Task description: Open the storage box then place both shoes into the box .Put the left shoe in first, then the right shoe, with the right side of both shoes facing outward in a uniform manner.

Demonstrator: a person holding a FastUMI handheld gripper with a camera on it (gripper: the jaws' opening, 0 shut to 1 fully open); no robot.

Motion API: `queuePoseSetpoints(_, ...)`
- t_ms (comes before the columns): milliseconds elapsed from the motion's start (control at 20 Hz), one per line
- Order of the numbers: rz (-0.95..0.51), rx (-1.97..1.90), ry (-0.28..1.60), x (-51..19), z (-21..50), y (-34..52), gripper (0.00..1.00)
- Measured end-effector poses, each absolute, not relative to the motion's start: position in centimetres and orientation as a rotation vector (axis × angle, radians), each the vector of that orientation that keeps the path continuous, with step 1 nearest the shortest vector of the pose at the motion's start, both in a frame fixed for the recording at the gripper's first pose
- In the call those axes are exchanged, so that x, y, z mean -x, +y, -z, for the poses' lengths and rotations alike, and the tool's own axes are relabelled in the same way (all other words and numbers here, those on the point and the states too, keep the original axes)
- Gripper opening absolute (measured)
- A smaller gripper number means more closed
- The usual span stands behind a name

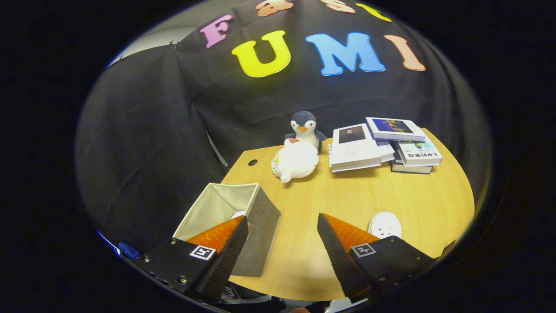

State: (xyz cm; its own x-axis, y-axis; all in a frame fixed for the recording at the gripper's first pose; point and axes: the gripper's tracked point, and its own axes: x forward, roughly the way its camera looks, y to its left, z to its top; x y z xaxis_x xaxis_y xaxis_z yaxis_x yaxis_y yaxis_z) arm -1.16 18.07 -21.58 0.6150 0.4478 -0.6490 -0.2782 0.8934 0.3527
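Note:
A grey fabric storage box [256, 217] with a pale lining stands open on the wooden table, at the near left corner. A bit of white, which looks like a shoe [237, 214], shows inside it just past my left finger. A second white shoe [385, 225] lies on the table to the right, partly hidden behind my right finger [343, 243]. My gripper [282, 226] hangs open above the table's near edge, nothing between its fingers. The left finger [230, 248] overlaps the box's near wall.
A white plush toy [295, 160] and a penguin plush [304, 127] sit at the back of the table [391, 204]. A stack of books [382, 145] lies at the back right. A cable hole [252, 162] marks the far left corner.

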Motion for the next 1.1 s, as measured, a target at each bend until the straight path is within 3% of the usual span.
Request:
queuePoseSetpoints(500,-0.239,-0.135,0.800,0.4,24.7,6.5,0.98)
queuePoseSetpoints(1100,-0.141,0.074,0.918,3.3,31.8,-1.6,0.98)
